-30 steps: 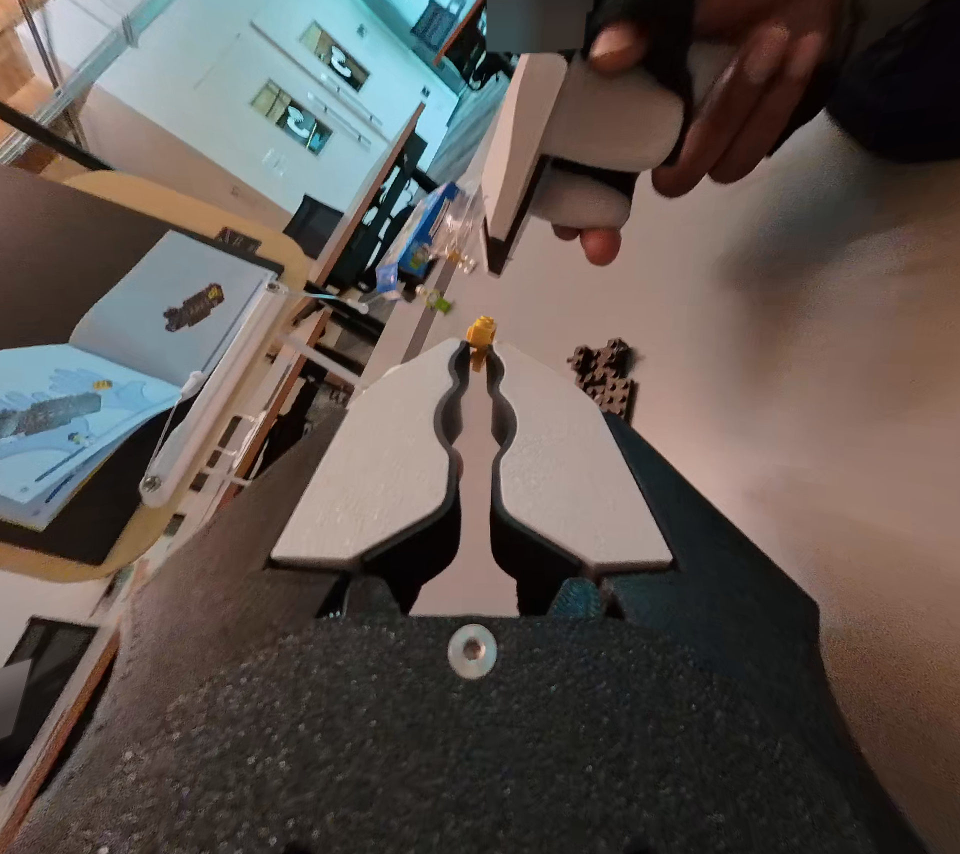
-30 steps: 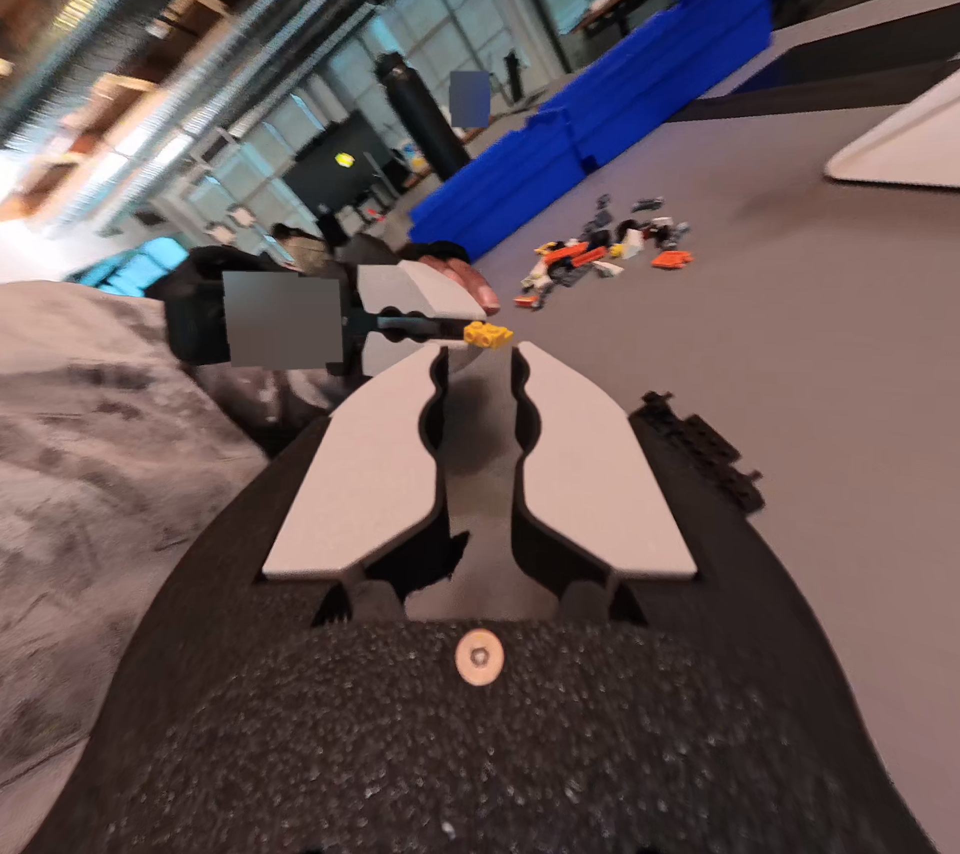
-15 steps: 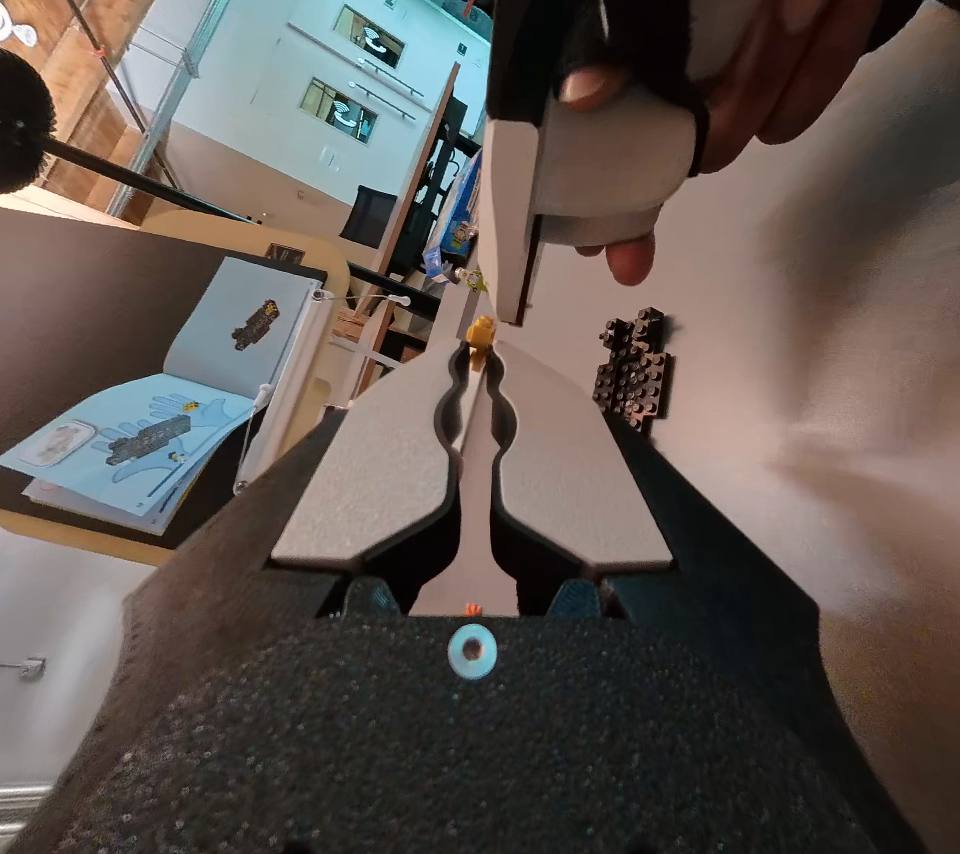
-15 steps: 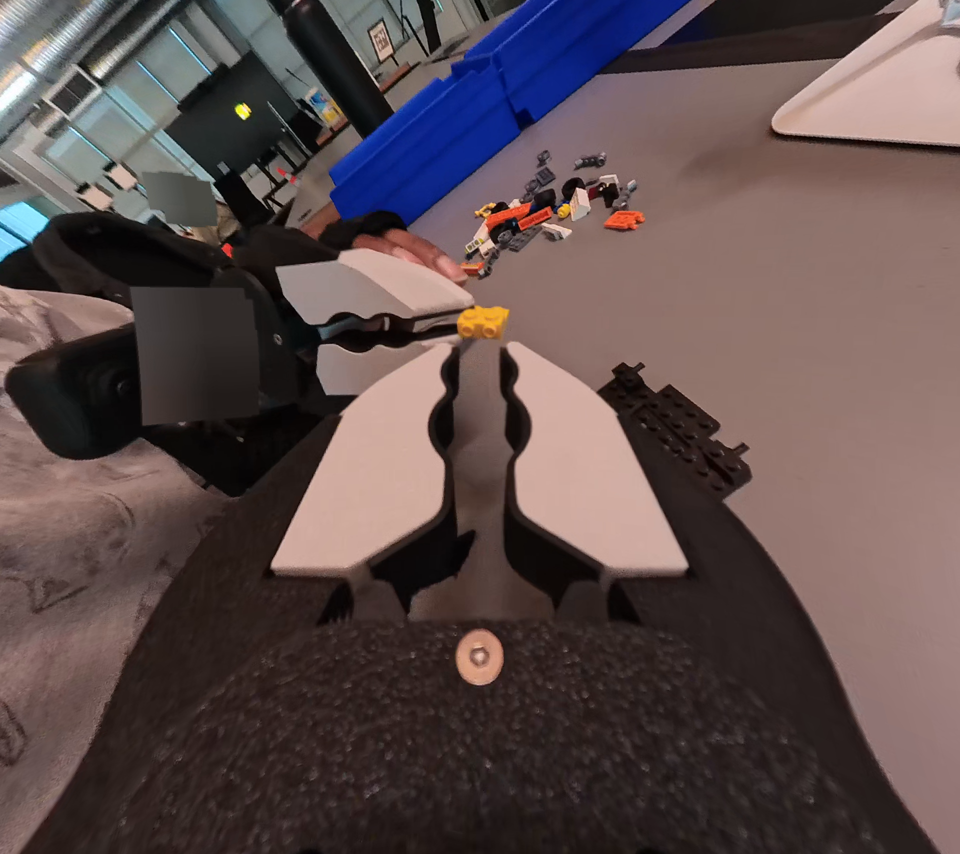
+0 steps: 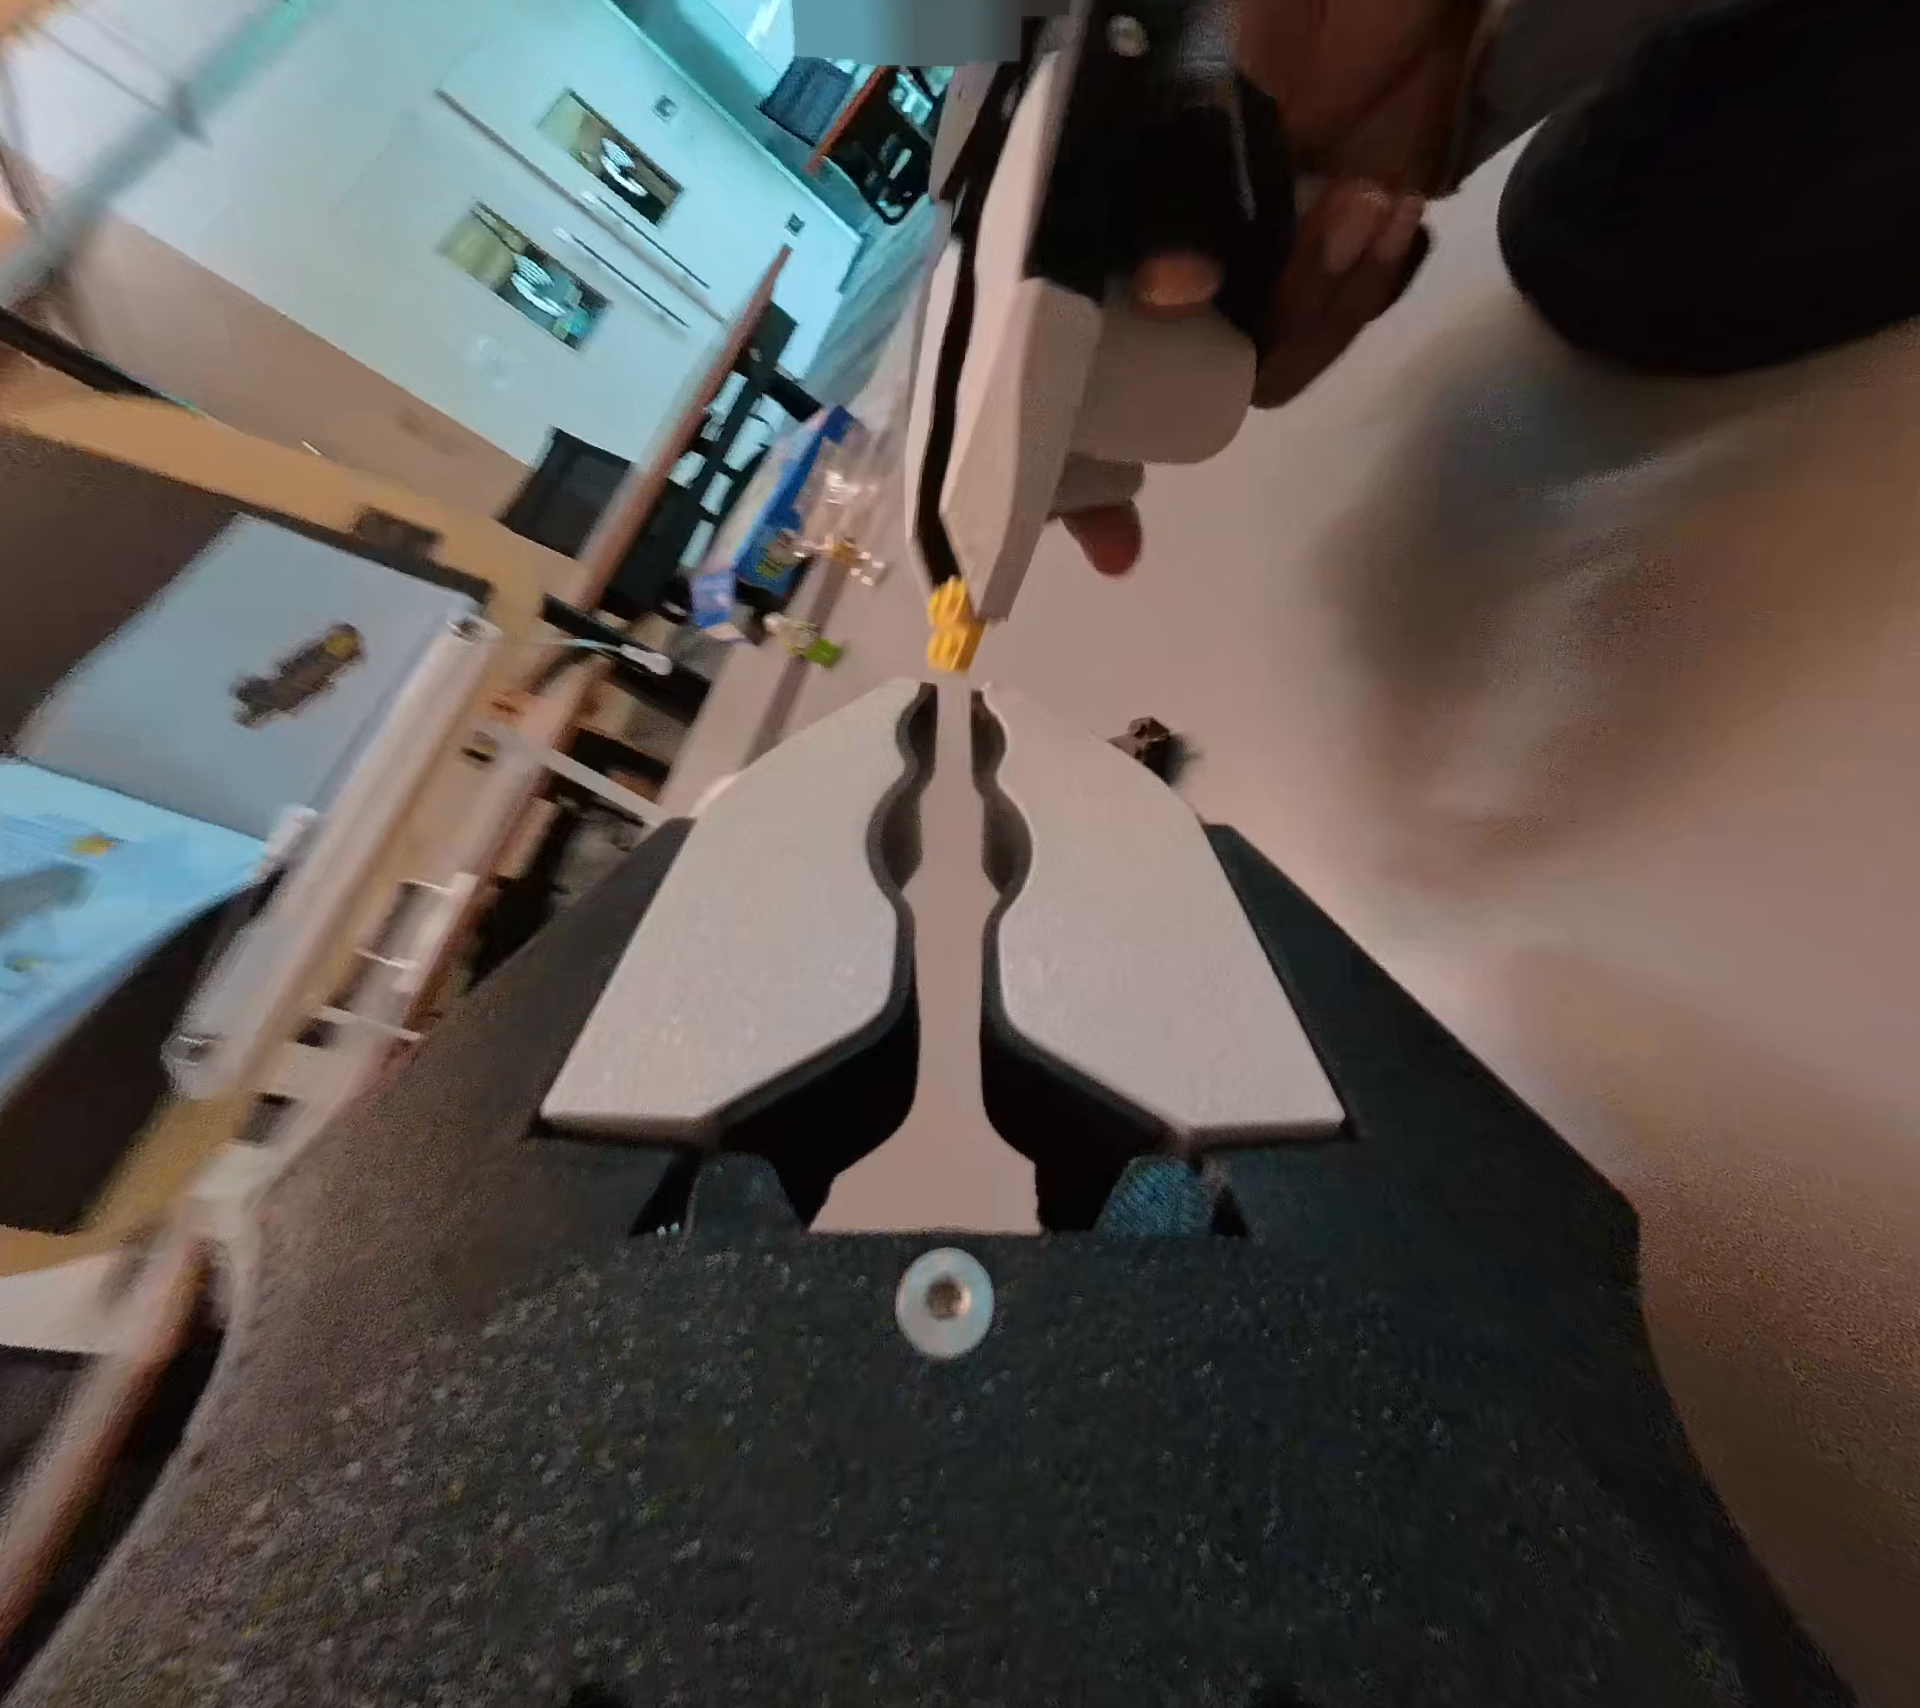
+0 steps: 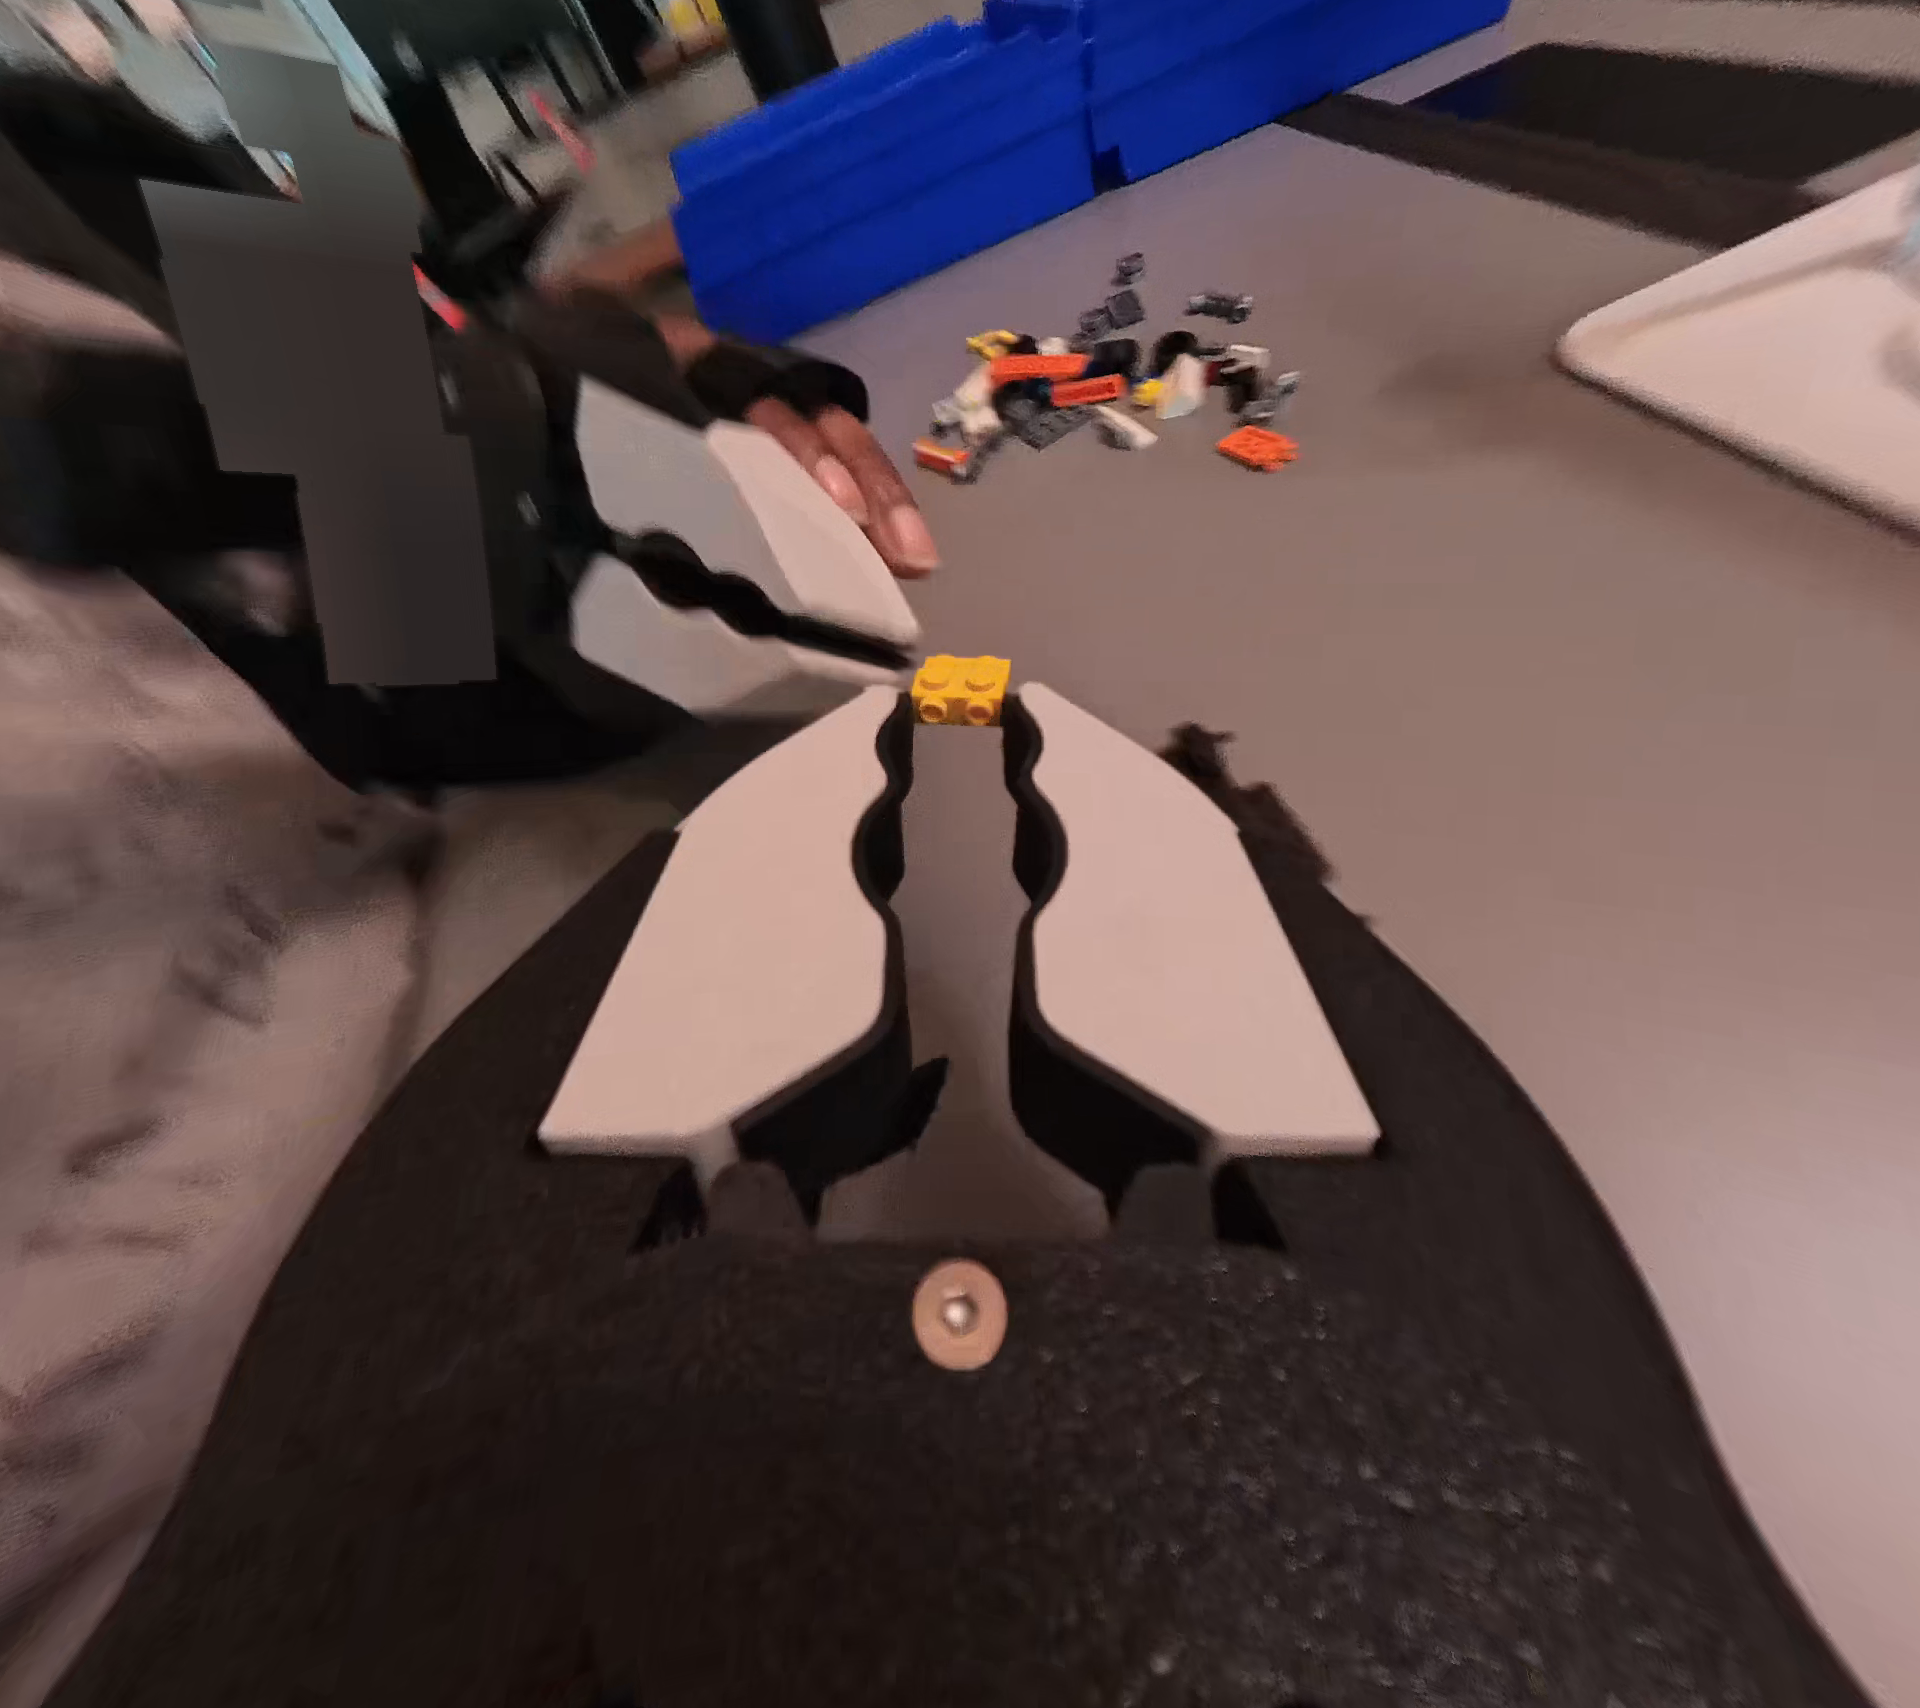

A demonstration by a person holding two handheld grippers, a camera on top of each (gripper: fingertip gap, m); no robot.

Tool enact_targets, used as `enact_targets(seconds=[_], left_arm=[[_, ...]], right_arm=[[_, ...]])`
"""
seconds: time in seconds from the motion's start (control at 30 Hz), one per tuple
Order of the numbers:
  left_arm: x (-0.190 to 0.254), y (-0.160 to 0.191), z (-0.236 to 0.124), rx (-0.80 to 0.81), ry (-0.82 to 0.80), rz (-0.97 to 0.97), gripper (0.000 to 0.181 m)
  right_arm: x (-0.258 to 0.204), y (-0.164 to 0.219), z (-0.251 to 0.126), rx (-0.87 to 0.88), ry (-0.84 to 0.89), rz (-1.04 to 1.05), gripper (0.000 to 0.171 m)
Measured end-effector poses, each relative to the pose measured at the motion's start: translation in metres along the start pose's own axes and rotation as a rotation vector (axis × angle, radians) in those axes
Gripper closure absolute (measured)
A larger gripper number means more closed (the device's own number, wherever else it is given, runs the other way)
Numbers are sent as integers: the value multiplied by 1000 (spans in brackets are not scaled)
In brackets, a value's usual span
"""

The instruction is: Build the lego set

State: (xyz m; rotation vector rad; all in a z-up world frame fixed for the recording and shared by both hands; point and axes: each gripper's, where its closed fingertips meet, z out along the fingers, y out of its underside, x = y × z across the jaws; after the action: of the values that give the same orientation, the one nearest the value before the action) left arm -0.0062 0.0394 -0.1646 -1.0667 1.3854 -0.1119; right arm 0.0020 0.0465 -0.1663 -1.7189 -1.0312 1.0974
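The right gripper [image 6: 958, 708] pinches a yellow brick [image 6: 960, 690]. The left gripper [image 5: 954, 690] is let go, holding nothing. Most bricks [image 6: 1103, 389] lie loose mid-surface, so lots remains.

Held piece: we see a small yellow plastic brick [image 6: 960, 690], two studs on top and two on its side, pinched at its ends, held above the table.
Loose parts: a heap of orange, white, grey and black pieces [image 6: 1112, 391], well beyond it.
Dark studded plate assembly [image 5: 1143, 736]: mostly hidden.
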Motion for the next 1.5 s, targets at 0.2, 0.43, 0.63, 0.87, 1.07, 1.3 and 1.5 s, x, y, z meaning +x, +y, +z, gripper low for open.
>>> enact_targets(seconds=[0.2, 0.43, 0.63, 0.87, 1.07, 1.3, 1.5], left_arm=[[-13, 20, 0, -25, 84, -333, 167], [6, 41, 22, -135, 267, -464, 166], [24, 55, 46, -217, 452, -482, 164], [35, 62, 63, -272, 603, -444, 163], [43, 62, 67, -288, 651, -417, 163], [40, 60, 69, -274, 637, -451, 164], [41, 61, 71, -273, 624, -460, 165]], right_arm=[[44, 25, -37, -198, -4, -250, 155], [58, 59, -10, -328, -122, -277, 155], [62, 62, 1, -347, -177, -296, 155], [60, 60, 3, -333, -222, -321, 155], [57, 60, 2, -318, -239, -339, 155], [60, 58, 2, -308, -214, -352, 155], [60, 56, 2, -287, -207, -361, 155]])
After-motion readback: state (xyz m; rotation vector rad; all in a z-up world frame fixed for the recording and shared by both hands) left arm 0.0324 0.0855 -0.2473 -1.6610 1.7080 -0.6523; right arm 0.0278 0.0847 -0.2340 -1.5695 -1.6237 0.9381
